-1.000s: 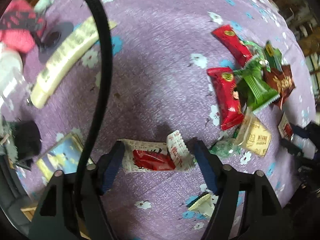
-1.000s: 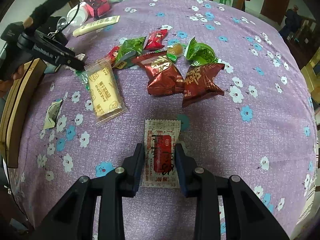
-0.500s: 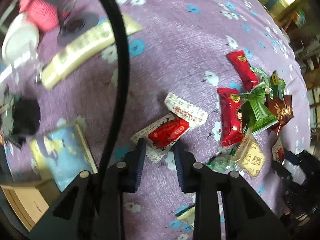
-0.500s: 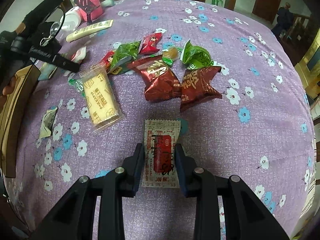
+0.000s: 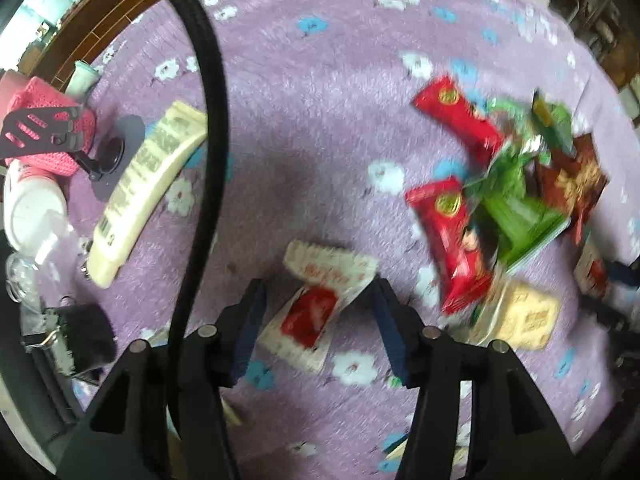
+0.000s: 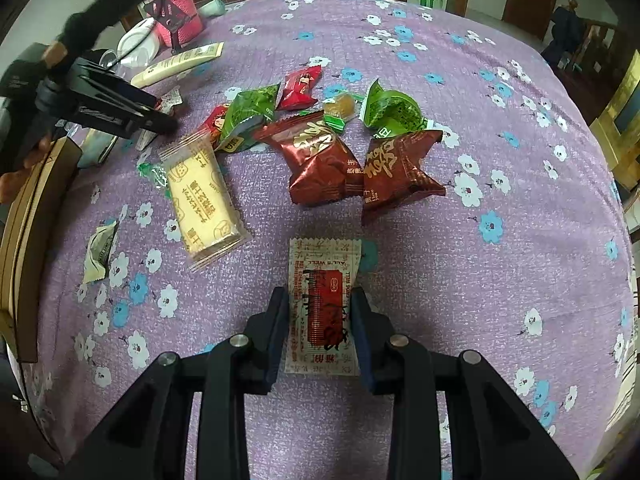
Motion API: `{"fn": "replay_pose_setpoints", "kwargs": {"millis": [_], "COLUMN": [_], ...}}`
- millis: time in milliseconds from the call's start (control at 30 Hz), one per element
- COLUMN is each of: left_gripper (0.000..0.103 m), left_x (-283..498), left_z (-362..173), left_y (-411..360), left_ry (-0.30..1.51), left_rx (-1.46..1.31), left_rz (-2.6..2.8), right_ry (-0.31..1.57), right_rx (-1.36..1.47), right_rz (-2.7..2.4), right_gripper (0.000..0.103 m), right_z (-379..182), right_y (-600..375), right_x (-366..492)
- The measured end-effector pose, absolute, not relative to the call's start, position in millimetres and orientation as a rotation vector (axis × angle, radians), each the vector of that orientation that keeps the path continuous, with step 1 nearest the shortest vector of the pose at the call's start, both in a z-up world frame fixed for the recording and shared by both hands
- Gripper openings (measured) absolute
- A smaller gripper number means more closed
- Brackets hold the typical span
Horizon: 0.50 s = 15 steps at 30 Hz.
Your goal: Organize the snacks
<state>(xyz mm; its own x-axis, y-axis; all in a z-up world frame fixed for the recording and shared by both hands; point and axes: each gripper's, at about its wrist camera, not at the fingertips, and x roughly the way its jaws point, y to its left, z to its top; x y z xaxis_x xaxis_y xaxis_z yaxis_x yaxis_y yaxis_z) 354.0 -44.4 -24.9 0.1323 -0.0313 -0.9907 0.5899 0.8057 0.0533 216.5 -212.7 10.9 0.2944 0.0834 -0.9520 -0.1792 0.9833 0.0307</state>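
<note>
A flat white sachet (image 6: 323, 308) with a red printed panel and crimped, saw-toothed ends lies on the purple cloth (image 6: 500, 320), and the right gripper (image 6: 320, 332) is clamped on its long edges, both blue pads pressing the wrapper from either side. A second sachet (image 5: 320, 304) of the same kind, white with a red block in the middle and slightly crumpled, lies at a slant on the cloth under the left gripper (image 5: 318, 324); its jaws are opening, the packet sits between them, and the pads stand clear of it on both sides. Beyond the right-hand sachet sit two puffy, glossy dark red bags (image 6: 320, 156) with gold lettering, touching each other, and behind them two shiny green packets (image 6: 390, 110), a small amber candy (image 6: 340, 107) in a clear wrapper and a small bright red packet (image 6: 300, 86). To their left lies a flat, clear-wrapped pale yellow biscuit (image 6: 202, 196), rectangular, and nearer the table's edge a small cream-coloured packet (image 6: 99, 250). The left wrist view, blurred, shows two long red wrappers (image 5: 452, 236) beside that heap. The cloth is woven, lilac, strewn with white and blue flowers. Farther off lie a long cream tube (image 6: 180, 64) with print, a pink knitted thing (image 6: 180, 20) and a white lid-like disc (image 5: 34, 216). A black cable (image 5: 204, 160) curves across the left wrist view.
</note>
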Motion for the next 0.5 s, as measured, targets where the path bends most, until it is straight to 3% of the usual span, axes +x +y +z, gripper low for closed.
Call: {"fn": "replay_pose_setpoints", "kwargs": {"millis": [33, 100, 500], "left_gripper": [0.05, 0.025, 0.022], "left_x": [357, 365, 294], "left_z": [-25, -26, -20], "left_y": [-47, -39, -17], "left_ry": [1.393, 1.427, 1.393], "left_rx": [0.466, 0.393, 0.216], "left_rz": [-0.476, -0.478, -0.415], "right_ry": [1.259, 1.259, 1.226], "right_rx": [-0.086, -0.09, -0.06], "right_rz": [0.174, 0.17, 0.161], "right_gripper": [0.032, 0.032, 0.028], "right_z": [11, 11, 13], "right_y": [-213, -212, -216], "right_x": [216, 217, 208]}}
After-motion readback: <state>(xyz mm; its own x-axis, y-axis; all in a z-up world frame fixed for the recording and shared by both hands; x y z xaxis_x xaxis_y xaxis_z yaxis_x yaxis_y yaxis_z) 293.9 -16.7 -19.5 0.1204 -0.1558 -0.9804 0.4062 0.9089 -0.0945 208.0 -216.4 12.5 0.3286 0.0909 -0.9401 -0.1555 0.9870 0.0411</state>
